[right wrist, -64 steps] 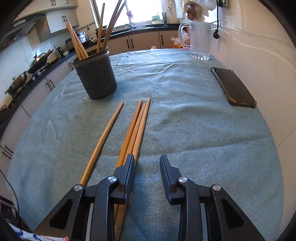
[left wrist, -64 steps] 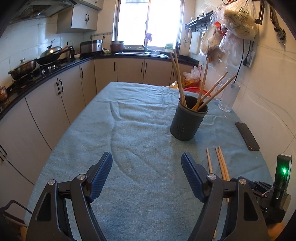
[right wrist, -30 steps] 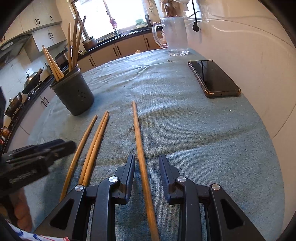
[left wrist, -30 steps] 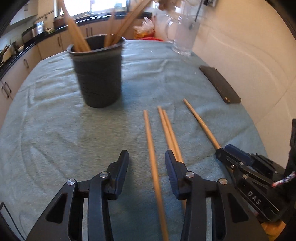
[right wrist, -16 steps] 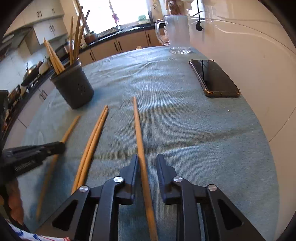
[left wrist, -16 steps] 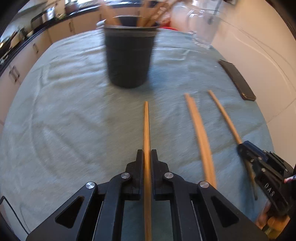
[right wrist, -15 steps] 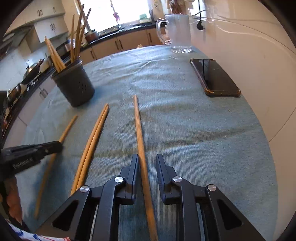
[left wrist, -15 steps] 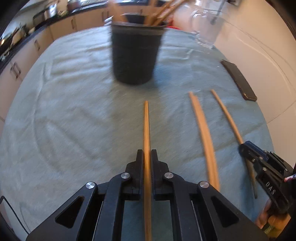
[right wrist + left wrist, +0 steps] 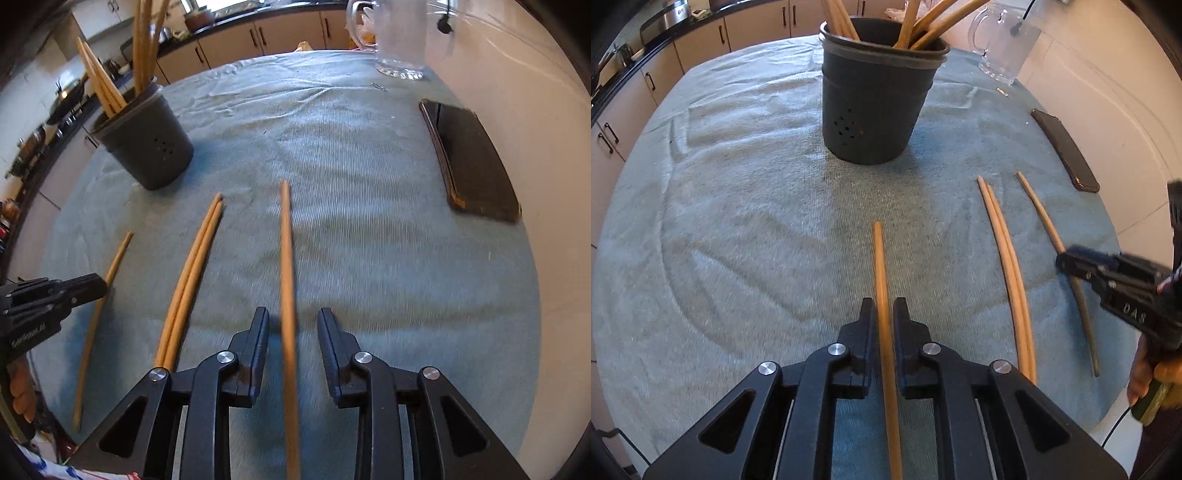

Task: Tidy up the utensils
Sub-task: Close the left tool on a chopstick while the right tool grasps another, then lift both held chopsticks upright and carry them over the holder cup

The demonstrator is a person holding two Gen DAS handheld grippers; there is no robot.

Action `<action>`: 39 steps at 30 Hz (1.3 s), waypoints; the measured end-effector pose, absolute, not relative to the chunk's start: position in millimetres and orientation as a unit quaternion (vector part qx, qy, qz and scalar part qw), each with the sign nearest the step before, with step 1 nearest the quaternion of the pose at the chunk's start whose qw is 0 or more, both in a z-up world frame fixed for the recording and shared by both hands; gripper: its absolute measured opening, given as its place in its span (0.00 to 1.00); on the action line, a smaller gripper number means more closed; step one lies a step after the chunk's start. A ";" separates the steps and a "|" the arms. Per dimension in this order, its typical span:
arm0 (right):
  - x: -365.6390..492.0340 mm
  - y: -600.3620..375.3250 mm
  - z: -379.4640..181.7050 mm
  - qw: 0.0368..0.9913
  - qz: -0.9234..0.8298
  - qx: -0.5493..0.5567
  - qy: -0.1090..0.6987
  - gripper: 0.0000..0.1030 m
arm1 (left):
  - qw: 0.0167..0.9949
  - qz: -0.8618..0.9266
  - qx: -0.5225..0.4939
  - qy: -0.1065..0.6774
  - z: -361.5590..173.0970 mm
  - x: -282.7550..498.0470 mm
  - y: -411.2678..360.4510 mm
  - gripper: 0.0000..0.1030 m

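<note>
A dark utensil cup (image 9: 875,92) holding several wooden chopsticks stands on the teal cloth; it also shows in the right wrist view (image 9: 147,147). My left gripper (image 9: 884,314) is shut on one chopstick (image 9: 881,269) that points at the cup. A pair of chopsticks (image 9: 1006,254) lies to its right. My right gripper (image 9: 291,325) is open, its jaws on either side of another chopstick (image 9: 286,258) that lies on the cloth. The pair (image 9: 192,273) lies left of it.
A black phone (image 9: 469,162) lies at the right by the wall. A glass mug (image 9: 1004,48) stands behind it. Kitchen cabinets and a stove run along the left. The cloth-covered table edge (image 9: 613,206) curves close on the left.
My left gripper closed on a chopstick and moved nearer the cup. My right gripper, nearly closed around its chopstick half a second ago, has opened wider.
</note>
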State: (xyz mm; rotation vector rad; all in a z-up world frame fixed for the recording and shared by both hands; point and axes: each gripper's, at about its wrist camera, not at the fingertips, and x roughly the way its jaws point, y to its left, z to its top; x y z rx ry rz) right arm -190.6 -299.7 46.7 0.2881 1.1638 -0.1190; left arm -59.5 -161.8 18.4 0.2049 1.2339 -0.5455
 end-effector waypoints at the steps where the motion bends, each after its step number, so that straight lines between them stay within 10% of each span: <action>1: -184.6 -300.2 46.3 0.822 -0.057 0.129 0.552 0.28 | 0.774 -0.250 0.093 0.574 16.3 -55.9 -162.3 0.10; 10: -132.1 -294.8 43.2 0.803 -0.054 0.066 0.590 0.28 | 0.767 -0.256 0.080 0.583 15.3 -42.8 -163.0 0.10; 16: -128.9 -286.8 43.9 0.807 -0.037 0.041 0.588 0.07 | 0.777 -0.260 0.079 0.568 16.2 -42.7 -162.3 0.09; 39: -250.2 -244.0 163.5 0.933 -0.027 0.081 0.349 0.07 | 0.895 -0.285 0.019 0.341 147.0 -149.5 -106.3 0.05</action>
